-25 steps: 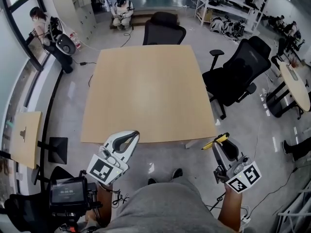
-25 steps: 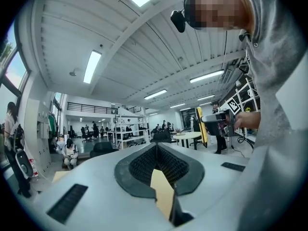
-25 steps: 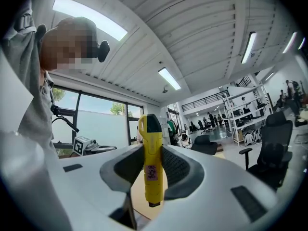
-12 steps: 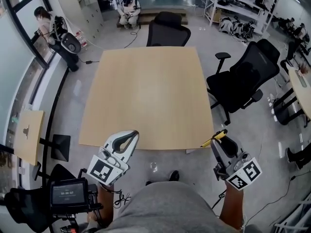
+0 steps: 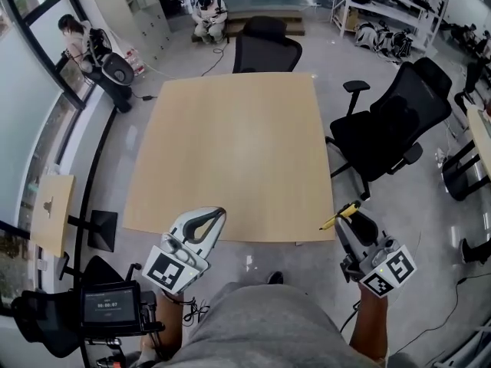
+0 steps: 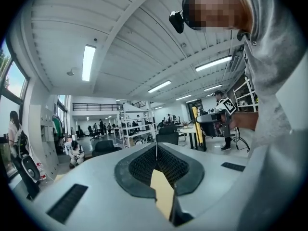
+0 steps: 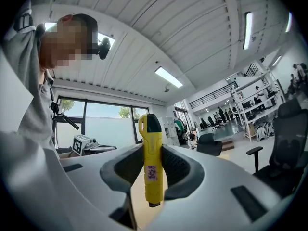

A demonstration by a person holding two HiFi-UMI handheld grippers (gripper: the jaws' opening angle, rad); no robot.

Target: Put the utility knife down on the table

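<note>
Right gripper (image 5: 351, 222) clamps yellow utility knife (image 7: 152, 167) w/ black tip, 1 small sticker; left gripper (image 5: 215, 217) jaws together.

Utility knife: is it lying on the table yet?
No, the utility knife is clamped between the jaws of the right gripper, not lying on the table.

Nothing reads clearly. The small pinkish sticker (image 7: 152, 173) on the yellow plastic utility knife (image 7: 150, 143) is blurred. At 8 o'clock in the head view, a small dark screen (image 5: 109, 303) shows pale, illegible digits. The white marker cubes (image 5: 167, 269) carry only black square patterns.
</note>
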